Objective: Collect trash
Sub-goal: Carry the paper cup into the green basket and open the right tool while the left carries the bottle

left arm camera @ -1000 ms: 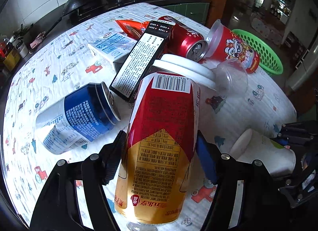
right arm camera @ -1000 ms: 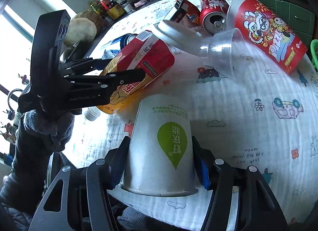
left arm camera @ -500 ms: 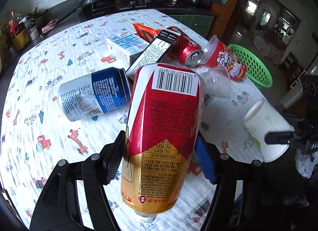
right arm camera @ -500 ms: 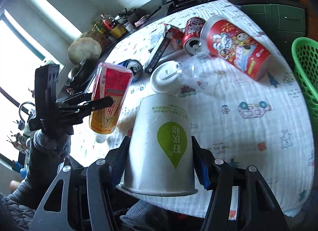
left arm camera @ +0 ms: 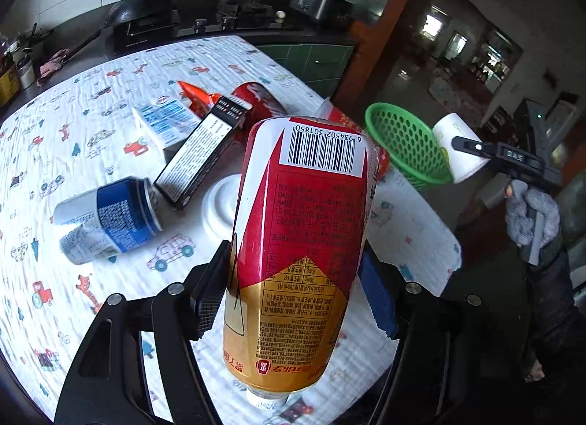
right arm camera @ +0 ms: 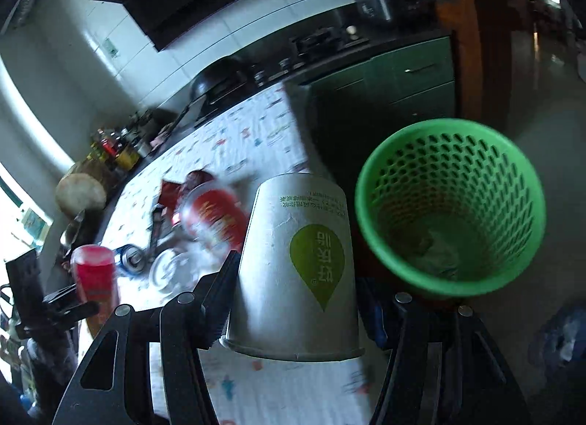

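My left gripper (left arm camera: 293, 289) is shut on a red and gold plastic bottle (left arm camera: 300, 242), held cap-down above the table. My right gripper (right arm camera: 296, 300) is shut on a white paper cup (right arm camera: 296, 271) with a green drop logo, held upside down just left of the green mesh basket (right arm camera: 450, 205). In the left wrist view the cup (left arm camera: 457, 146) and right gripper (left arm camera: 472, 148) hang beside the basket (left arm camera: 406, 143). On the patterned cloth (left arm camera: 73, 132) lie a blue can (left arm camera: 110, 220), a black box (left arm camera: 205, 154), a white-blue carton (left arm camera: 164, 125), a red can (left arm camera: 260, 99) and a white lid (left arm camera: 223, 205).
The basket stands off the table's far right edge, with some trash at its bottom (right arm camera: 436, 253). A stove counter (left arm camera: 183, 26) with a wok runs behind the table. A red snack cup (right arm camera: 212, 220) lies near the table's edge. Bottles and jars (right arm camera: 117, 146) stand at the far left.
Both grippers have lifted off the table with their loads. The right gripper has swung right with the cup, to the basket. The left bottle is higher above the table.
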Available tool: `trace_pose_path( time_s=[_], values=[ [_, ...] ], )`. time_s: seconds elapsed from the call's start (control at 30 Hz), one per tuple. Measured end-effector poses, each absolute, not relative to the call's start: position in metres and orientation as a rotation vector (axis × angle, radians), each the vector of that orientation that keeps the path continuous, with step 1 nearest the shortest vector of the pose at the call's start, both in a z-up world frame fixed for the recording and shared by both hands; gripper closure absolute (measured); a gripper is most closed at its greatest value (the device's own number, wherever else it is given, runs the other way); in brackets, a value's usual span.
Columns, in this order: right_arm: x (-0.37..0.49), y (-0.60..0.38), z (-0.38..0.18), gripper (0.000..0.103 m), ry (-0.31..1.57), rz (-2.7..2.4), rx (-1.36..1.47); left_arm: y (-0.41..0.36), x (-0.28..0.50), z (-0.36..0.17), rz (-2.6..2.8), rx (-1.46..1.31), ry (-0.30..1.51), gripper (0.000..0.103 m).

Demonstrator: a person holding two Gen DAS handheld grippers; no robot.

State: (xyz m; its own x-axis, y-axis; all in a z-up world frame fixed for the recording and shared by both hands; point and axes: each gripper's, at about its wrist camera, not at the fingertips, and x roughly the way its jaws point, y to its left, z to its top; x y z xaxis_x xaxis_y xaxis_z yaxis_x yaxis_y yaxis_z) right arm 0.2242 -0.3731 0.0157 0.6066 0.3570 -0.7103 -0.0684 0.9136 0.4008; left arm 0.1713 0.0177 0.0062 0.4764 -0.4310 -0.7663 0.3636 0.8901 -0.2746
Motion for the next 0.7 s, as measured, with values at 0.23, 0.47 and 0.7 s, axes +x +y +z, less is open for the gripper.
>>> trace_pose_path(
  time_s=[0.23, 0.47, 0.7],
  values=[
    [0.287, -0.452, -0.032, 0.046, 0.95, 0.074, 0.349, -0.031, 0.212, 0.027, -0.554, -0.089, 0.94, 0.037],
    [0.335, -0.486, -0.106, 0.045, 1.087, 0.01, 0.373, -0.098, 0.262, 0.045, -0.631, -0.058, 0.924, 0.037],
    [0.35, -0.498, -0.138, 0.039, 1.132, 0.034, 0.396, -0.172, 0.307, 0.053, -0.701, -0.016, 0.939, 0.037]
  ],
)
